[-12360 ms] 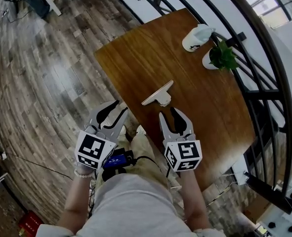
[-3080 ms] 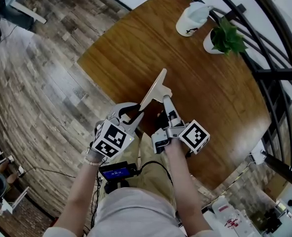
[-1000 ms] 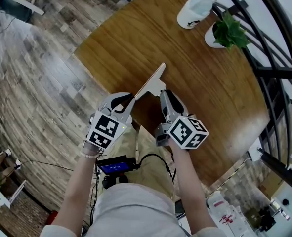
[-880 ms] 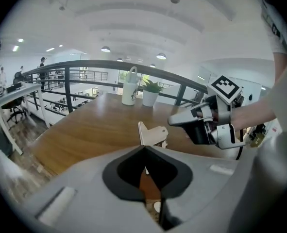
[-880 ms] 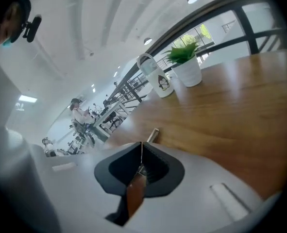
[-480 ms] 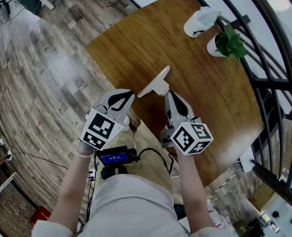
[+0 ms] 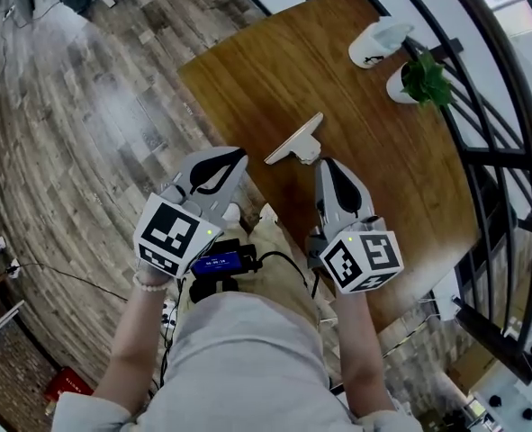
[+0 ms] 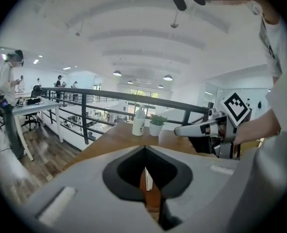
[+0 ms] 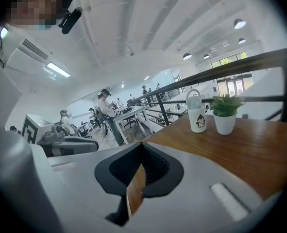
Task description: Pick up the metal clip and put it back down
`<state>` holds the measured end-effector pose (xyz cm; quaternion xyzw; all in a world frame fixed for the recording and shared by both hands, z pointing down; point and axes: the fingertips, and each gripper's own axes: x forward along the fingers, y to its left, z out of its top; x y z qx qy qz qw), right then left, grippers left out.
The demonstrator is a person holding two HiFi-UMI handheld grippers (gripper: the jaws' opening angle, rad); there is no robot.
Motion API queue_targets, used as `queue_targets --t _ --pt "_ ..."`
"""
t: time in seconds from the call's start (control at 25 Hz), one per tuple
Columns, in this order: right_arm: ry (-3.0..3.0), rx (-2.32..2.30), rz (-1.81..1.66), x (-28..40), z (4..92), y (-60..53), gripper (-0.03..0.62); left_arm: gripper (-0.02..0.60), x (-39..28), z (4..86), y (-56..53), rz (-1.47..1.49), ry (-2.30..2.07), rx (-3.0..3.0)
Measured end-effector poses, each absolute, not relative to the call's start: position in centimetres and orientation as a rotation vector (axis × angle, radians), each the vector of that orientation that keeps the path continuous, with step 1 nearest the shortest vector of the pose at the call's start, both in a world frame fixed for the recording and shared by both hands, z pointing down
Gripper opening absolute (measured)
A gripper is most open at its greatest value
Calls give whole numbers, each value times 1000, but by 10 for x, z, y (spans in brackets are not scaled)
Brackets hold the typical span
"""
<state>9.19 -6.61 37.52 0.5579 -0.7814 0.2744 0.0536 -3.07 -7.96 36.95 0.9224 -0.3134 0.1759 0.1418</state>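
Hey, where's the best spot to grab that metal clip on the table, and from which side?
Probably the short tab jutting sideways from the metal clip, coming from the near side with the right gripper. Its long strip lies flat and thin on the table, while the tab points toward that gripper.

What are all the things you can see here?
table: one, brown wood, in front of the person
metal clip: one, silvery, lying on the table
bottle: one, white, table's far edge
potted plant: one, green, beside the bottle
railing: one, black, behind the table
floor: one, grey-brown planks, below
screen device: one, black, at the person's waist
left gripper: one, grey, shut, by the table's left edge
right gripper: one, grey, shut, over the table's near end
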Motion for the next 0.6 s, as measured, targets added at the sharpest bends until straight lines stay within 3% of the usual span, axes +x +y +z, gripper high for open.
queue_targets --t 0.6 --pt "-2459 1699 658 76 324 -49 13 2 -52 317 -55 416 -934 2746"
